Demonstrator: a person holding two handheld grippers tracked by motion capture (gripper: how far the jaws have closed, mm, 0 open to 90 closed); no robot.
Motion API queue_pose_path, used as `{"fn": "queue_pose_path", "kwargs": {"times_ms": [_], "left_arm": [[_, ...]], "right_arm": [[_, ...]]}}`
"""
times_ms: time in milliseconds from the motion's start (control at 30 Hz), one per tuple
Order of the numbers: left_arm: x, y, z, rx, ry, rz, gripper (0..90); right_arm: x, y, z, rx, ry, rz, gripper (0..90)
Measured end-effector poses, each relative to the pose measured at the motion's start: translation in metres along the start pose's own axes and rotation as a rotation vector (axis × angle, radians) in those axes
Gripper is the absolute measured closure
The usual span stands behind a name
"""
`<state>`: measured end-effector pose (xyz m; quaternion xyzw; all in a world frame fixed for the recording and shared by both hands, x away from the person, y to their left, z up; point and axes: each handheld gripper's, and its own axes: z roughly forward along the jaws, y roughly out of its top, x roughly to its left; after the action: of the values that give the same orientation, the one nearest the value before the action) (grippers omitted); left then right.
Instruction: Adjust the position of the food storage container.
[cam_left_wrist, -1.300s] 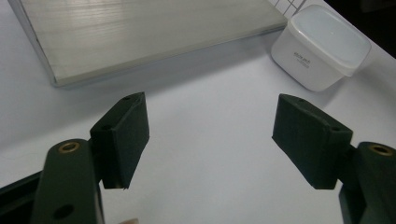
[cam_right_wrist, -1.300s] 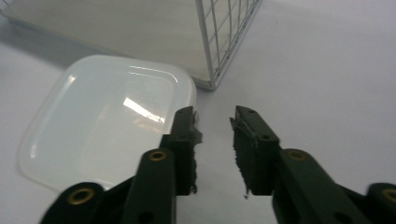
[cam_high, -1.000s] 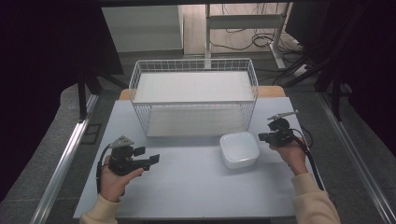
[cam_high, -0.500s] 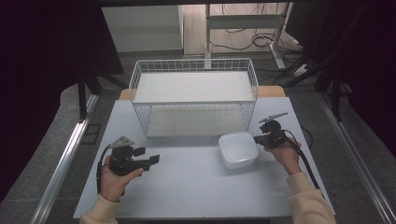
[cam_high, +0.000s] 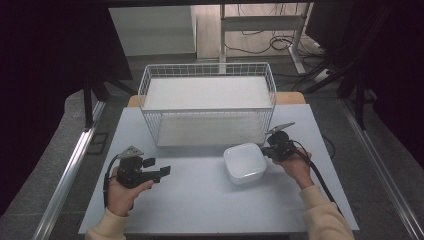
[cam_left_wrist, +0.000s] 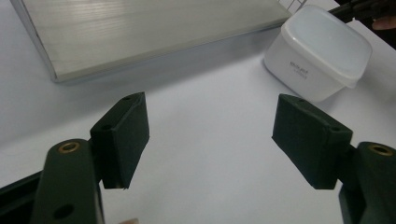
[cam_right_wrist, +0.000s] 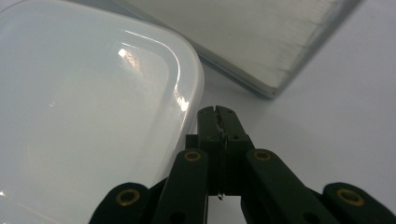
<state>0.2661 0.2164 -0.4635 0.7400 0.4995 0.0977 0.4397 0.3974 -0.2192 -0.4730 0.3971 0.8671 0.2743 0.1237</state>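
A white lidded plastic container (cam_high: 244, 162) sits on the table in front of the wire basket (cam_high: 207, 75). My right gripper (cam_high: 265, 150) is shut with nothing between its jaws, its tips right at the container's right edge; in the right gripper view (cam_right_wrist: 217, 114) the closed jaws sit beside the container's rounded lid (cam_right_wrist: 88, 107). My left gripper (cam_high: 162, 171) rests low at the left of the table with its jaws wide open and empty. The left gripper view (cam_left_wrist: 212, 140) looks across bare table toward the container (cam_left_wrist: 320, 53).
The white wire basket has a flat white board (cam_high: 210, 131) on its floor and stands at the back middle of the grey table (cam_high: 200, 210). A cable (cam_high: 320, 182) trails from the right gripper along the forearm. Metal rails (cam_high: 70, 175) flank the table.
The right gripper has moved leftward toward the container, from the table's right side to the container's right edge. The left gripper has stayed in place.
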Motion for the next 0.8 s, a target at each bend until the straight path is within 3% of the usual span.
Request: {"fn": "queue_pose_path", "kwargs": {"times_ms": [800], "left_arm": [[0.002, 0.0, -0.003, -0.011, 0.001, -0.003, 26.2]], "right_arm": [[0.06, 0.021, 0.022, -0.009, 0.091, -0.145, 89.2]]}}
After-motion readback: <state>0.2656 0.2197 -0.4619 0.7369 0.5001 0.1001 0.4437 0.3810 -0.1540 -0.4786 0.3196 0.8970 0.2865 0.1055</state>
